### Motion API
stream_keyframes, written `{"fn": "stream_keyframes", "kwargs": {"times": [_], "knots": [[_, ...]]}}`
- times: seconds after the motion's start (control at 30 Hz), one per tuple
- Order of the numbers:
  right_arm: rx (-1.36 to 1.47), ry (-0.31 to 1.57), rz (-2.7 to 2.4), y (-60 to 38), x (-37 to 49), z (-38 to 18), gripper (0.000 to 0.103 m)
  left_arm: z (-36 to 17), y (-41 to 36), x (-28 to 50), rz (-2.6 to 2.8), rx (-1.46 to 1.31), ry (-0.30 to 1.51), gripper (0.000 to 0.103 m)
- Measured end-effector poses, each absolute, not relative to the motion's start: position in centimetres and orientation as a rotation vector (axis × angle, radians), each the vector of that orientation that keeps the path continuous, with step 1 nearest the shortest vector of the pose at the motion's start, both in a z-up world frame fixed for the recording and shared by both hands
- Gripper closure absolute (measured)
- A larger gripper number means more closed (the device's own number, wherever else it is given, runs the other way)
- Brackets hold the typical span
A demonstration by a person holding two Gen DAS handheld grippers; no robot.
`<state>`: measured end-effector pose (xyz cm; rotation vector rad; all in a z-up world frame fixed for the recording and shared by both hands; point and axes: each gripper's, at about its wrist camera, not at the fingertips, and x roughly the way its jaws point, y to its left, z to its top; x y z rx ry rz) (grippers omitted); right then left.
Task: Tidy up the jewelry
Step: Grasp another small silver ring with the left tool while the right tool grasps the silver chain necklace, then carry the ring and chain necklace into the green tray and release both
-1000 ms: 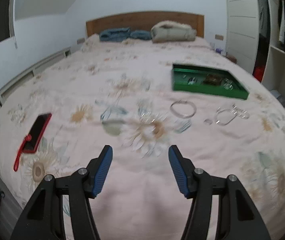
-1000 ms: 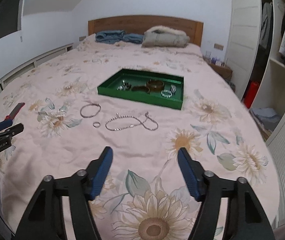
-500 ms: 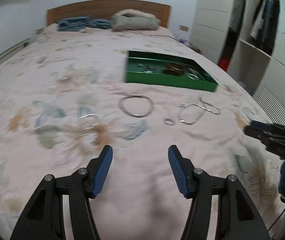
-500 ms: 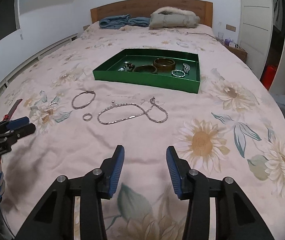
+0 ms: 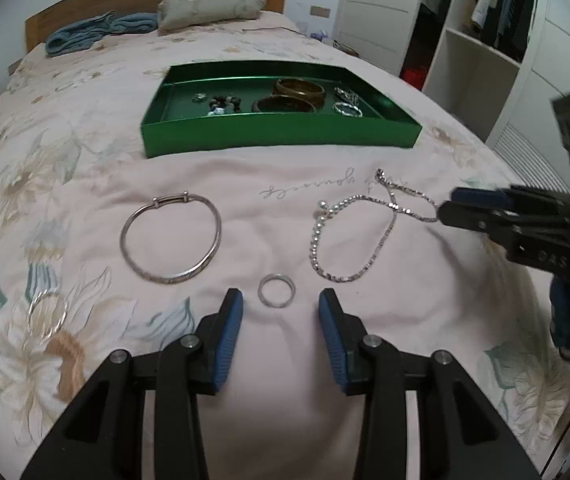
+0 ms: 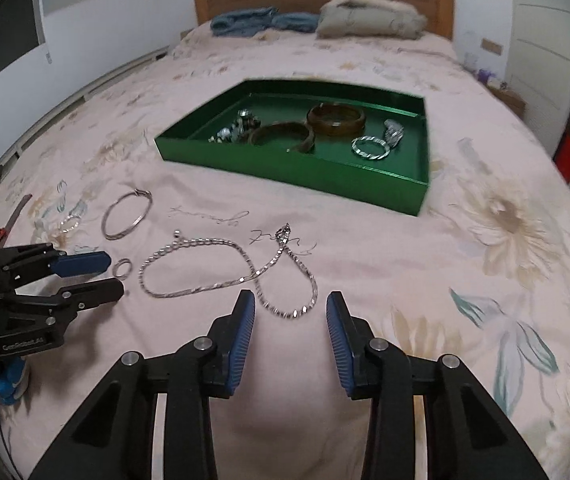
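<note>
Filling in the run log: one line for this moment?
left hand-held gripper: closing, over ring | right hand-held gripper: closing, over necklace | tray: partly filled

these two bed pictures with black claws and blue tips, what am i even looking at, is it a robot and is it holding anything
No robot: a person holds a two-finger gripper in each hand, and each carries a camera looking along its fingers. One picture is from the left gripper, the other from the right gripper; each also sees the other at its edge. On the bedspread lie a small ring, a silver bangle and a chain necklace, with a green tray of more jewelry behind. Nothing is held: both sets of jaws are closing, the left around the ring, the right near the necklace's end loop.
</note>
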<state>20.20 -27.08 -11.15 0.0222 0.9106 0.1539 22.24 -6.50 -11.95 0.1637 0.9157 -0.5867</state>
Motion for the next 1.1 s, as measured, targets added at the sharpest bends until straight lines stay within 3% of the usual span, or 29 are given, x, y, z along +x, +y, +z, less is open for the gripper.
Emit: {"fn": "stream_keyframes", "kwargs": {"times": [0.17,0.37,0.43,0.5,0.57,0.83,1.1], "knots": [[-0.021,0.946,0.223,-26.7,21.9,-12.4,0.062,-12.7,-7.0,23.1,-0.611,0.203,0.931,0.067],[-0.130,0.972,0.255,-25.7,23.3,-13.3,0.059,-13.5,-7.2,23.6,-0.623,0.212,0.943,0.084],[-0.149,0.977,0.256,-25.4,23.8,-13.6,0.060,-13.5,-7.1,23.7,-0.628,0.199,0.945,0.084],[-0.167,0.976,0.254,-25.2,24.1,-13.8,0.071,-13.5,-7.1,23.5,-0.624,0.207,0.940,0.084],[-0.152,0.969,0.246,-25.3,24.0,-13.6,0.097,-13.2,-7.2,23.2,-0.613,0.215,0.929,0.084],[-0.083,0.909,0.210,-26.2,22.0,-11.2,0.099,-10.5,-6.3,22.3,-0.600,0.168,0.879,0.084],[-0.098,0.793,0.165,-26.1,18.8,-5.1,0.099,-6.8,-5.3,20.7,-0.585,0.141,0.809,0.084]]}}
